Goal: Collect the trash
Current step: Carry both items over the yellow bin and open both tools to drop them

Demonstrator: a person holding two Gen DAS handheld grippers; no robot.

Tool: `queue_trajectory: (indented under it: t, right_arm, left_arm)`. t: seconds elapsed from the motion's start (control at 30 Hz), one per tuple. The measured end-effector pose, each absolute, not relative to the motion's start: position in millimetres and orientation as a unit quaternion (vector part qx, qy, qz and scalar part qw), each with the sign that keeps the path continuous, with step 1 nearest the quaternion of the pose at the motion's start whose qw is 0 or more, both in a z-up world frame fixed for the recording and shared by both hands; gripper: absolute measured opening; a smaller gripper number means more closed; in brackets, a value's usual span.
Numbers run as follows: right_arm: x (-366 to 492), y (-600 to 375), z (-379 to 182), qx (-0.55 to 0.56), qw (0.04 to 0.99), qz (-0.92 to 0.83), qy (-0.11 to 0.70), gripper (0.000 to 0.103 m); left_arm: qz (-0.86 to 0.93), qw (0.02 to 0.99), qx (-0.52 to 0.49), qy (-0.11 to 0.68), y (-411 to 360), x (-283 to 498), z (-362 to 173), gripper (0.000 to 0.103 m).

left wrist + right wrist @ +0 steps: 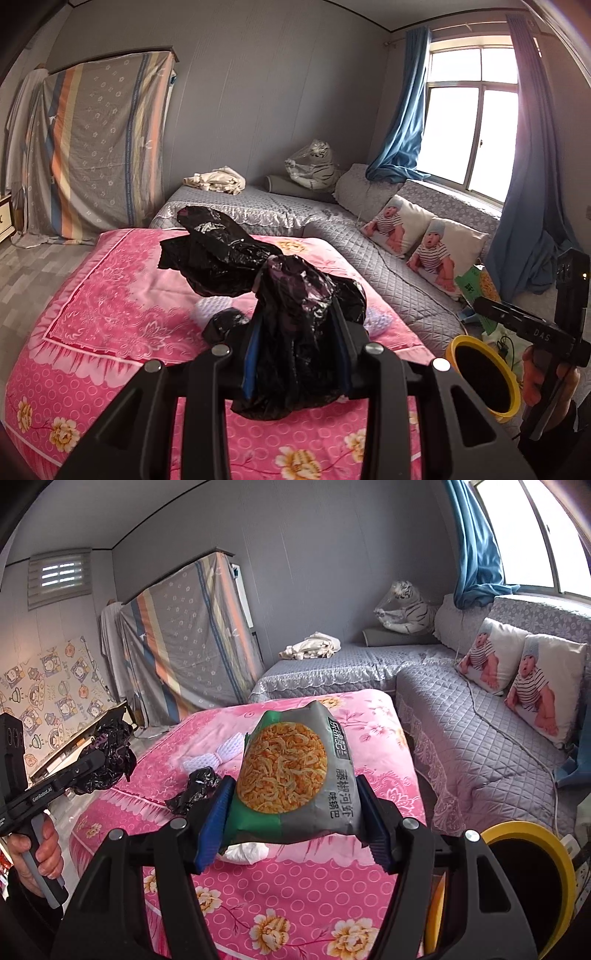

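My left gripper (299, 332) is shut on a crumpled black plastic bag (273, 280) and holds it above the pink bedspread (110, 314). It also shows in the right wrist view (107, 760) at the left. My right gripper (291, 812) is shut on a grey and green snack packet (291, 771) above the bed. A white foam net (218, 757), a small black plastic scrap (195, 790) and a white crumpled tissue (247, 851) lie on the bedspread. A yellow-rimmed bin (532, 882) stands at the bed's right side; it also shows in the left wrist view (484, 376).
A grey quilted sofa (480, 746) with two baby-print cushions (517, 679) runs along the right under the window. A plush tiger (406, 609) and a cloth heap (314, 646) sit at the back. A sheet-covered cabinet (192, 642) stands by the wall.
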State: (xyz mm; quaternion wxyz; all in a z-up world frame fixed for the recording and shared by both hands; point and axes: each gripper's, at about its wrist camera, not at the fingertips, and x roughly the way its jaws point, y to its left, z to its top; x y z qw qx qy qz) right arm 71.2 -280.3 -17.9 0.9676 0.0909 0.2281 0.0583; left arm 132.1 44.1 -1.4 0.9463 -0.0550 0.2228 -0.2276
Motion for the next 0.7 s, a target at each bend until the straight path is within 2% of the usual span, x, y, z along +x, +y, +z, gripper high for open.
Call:
queue_trajectory:
  t: [0.43, 0.7]
  right_arm:
    - [22.6, -325.3, 3.2, 0.111, 0.980, -0.006, 0.165, 0.061]
    - [-13.5, -368.5, 8.7, 0.128, 0.981, -0.065, 0.132, 0.061]
  left_arm:
    - [-0.276, 0.944, -0.053, 0.174, -25.6, 116.0, 30.5, 0.031]
    - [-0.329, 0.927, -0.035, 0.174, -89.4, 110.1, 36.7, 0.031]
